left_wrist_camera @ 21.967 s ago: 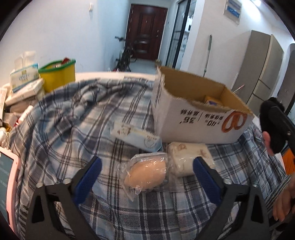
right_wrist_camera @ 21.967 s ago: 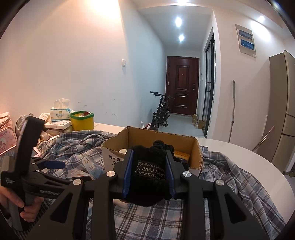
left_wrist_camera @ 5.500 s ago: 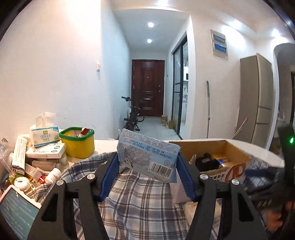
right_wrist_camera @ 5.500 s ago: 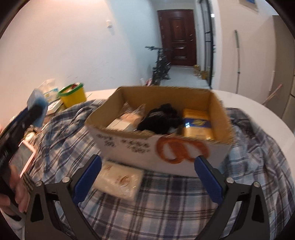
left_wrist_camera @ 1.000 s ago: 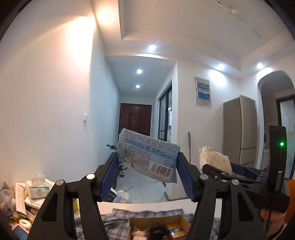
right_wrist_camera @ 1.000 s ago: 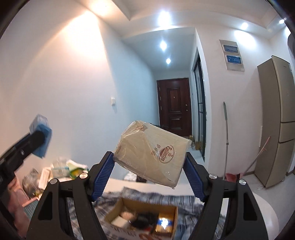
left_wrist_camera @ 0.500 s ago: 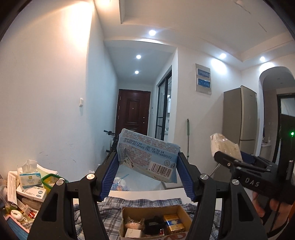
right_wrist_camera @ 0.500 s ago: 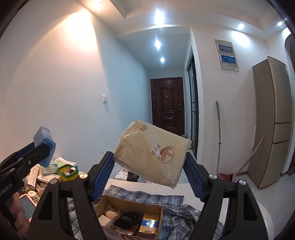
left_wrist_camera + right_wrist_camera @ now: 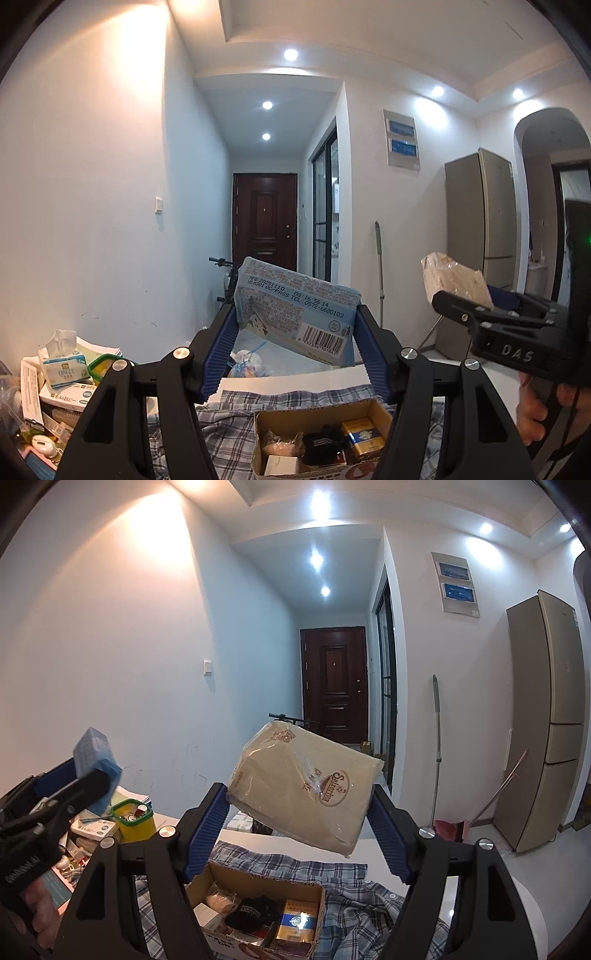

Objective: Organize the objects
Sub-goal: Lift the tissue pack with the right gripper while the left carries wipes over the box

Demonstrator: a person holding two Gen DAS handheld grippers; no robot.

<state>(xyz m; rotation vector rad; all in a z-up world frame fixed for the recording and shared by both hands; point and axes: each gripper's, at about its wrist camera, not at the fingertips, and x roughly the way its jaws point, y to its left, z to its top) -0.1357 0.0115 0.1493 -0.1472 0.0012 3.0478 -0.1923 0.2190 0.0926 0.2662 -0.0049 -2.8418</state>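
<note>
My left gripper (image 9: 295,328) is shut on a light blue tissue pack (image 9: 295,310) with a barcode, held high in the air. My right gripper (image 9: 299,805) is shut on a beige wrapped packet (image 9: 306,786) printed with a brown logo. Far below both sits an open cardboard box (image 9: 321,443) (image 9: 258,915) on a plaid cloth (image 9: 347,897). Inside it lie a black glove, a gold and blue box, a small white box and a wrapped bun. In the left wrist view the right gripper (image 9: 491,317) shows at the right with its packet. The left gripper (image 9: 74,794) appears at the left of the right wrist view.
At the left stand a yellow tub with a green rim (image 9: 135,819), a tissue box (image 9: 61,365) and stacked cartons (image 9: 62,397). The white table edge (image 9: 524,908) curves at the right. A fridge (image 9: 546,731), a hallway door (image 9: 264,218) and a bicycle stand beyond.
Both grippers have sunk a little and tipped downward with their packs still gripped. The box and the plaid cloth have come further up into both views.
</note>
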